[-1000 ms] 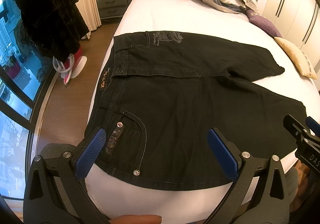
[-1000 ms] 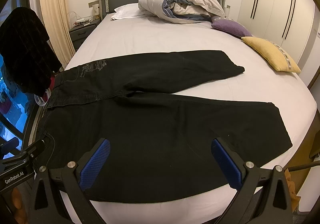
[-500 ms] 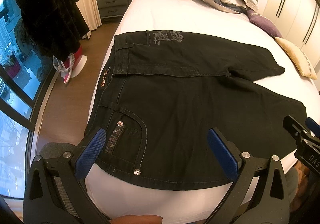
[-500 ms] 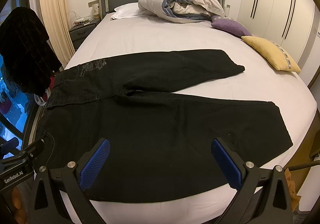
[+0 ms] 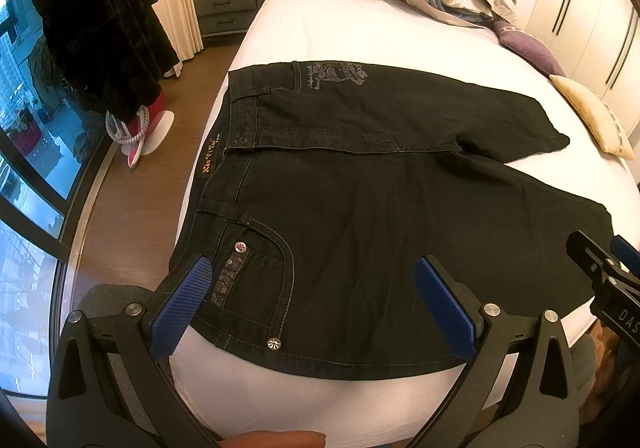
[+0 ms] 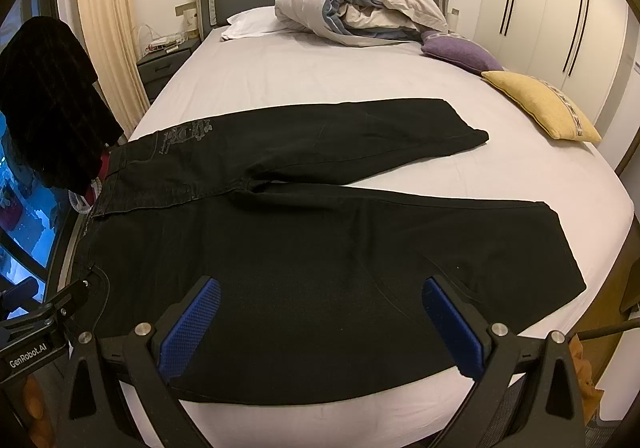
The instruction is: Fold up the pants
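Black pants (image 5: 360, 184) lie flat on the white bed, waistband at the left edge, both legs spread to the right. They also show in the right wrist view (image 6: 320, 232). My left gripper (image 5: 312, 296) is open and empty, held above the near hip pocket (image 5: 260, 264). My right gripper (image 6: 320, 312) is open and empty, above the near leg's thigh. Each gripper's tip shows at the edge of the other's view.
A rolled duvet (image 6: 360, 4) and white pillow (image 6: 248, 22) lie at the headboard. Purple (image 6: 460, 50) and yellow (image 6: 540, 106) cushions sit at the right edge. A dark coat (image 5: 96, 16) hangs left, by a nightstand (image 5: 226, 10) and a window.
Both grippers have drifted very slightly back from the pants. The pants have not moved.
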